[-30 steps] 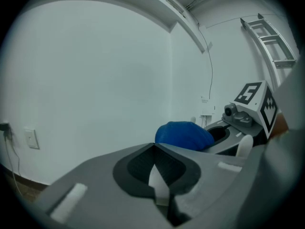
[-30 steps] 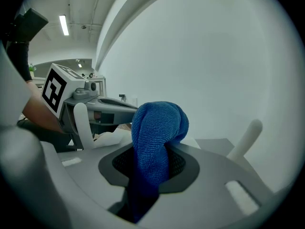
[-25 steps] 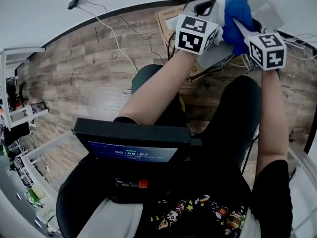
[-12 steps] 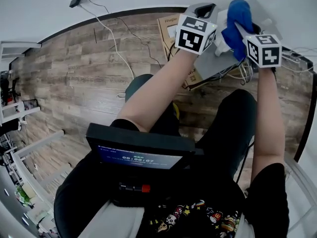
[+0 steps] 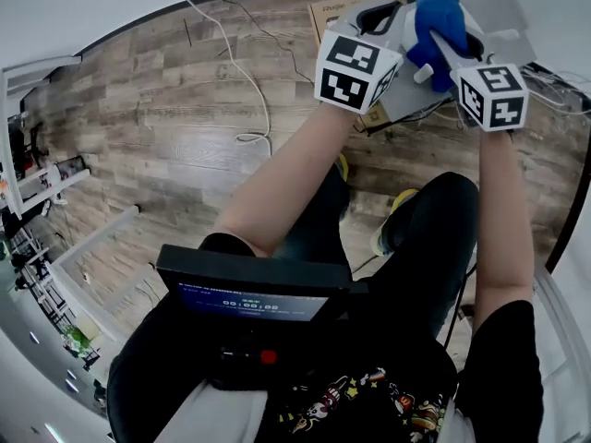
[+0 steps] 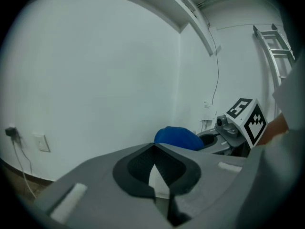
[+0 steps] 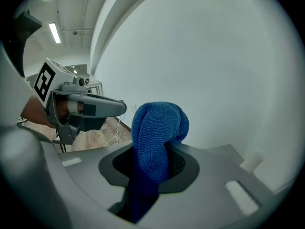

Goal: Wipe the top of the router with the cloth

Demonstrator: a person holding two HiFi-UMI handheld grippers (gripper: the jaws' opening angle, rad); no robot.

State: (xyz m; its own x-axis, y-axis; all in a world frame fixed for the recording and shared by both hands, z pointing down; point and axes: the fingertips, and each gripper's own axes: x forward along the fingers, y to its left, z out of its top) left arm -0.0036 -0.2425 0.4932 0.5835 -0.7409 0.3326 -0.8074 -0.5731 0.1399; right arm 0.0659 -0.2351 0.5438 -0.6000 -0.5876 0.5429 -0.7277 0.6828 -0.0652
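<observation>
Right jaws clamped on blue cloth (image 7: 156,128); bunched fold stands up out of my right gripper (image 7: 151,163). Left gripper (image 6: 153,150) jaws closed tip to tip, nothing between (pale sliver below tips is background). Both grippers raised side by side before white wall (image 6: 95,80), cloth just beside left gripper. Head view, below them: wood floor (image 5: 185,109), cardboard box (image 5: 328,12). Router not made out.

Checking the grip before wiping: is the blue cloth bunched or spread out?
Bunched: the cloth stands up as a rounded wad, pinched by the right gripper, jaws shut on it.
</observation>
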